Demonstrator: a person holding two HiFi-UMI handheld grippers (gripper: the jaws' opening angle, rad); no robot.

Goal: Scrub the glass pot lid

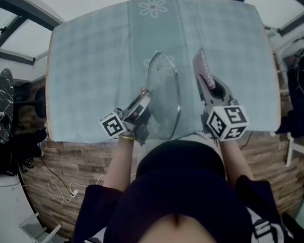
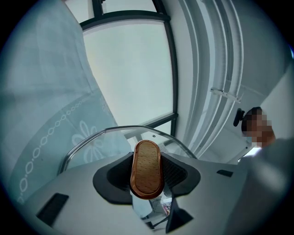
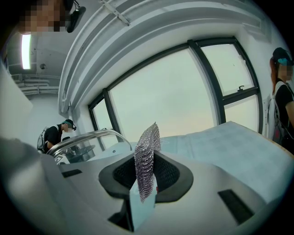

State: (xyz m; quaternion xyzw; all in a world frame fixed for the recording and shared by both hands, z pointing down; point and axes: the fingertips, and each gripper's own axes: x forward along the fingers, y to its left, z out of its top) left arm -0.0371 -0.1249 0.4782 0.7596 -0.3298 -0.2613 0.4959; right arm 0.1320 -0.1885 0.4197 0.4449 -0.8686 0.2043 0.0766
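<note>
While your left gripper [image 1: 142,102] is clenched on the oval, brown wooden handle [image 2: 147,166] of the round glass pot lid [image 1: 165,93], the lid stands on edge at the centre of the head view. Its thin metal rim curves over the counter [image 1: 94,59], which is covered in pale blue-green checked fabric with white flower prints. You cannot tell whether the rim touches the counter. Just right of the lid, your right gripper [image 1: 207,89] grasps a silvery chain-mesh scrubber [image 3: 147,153]. It is a limp folded sheet of fine links that sticks up past the dark ribbed pads [image 3: 167,173].
</note>
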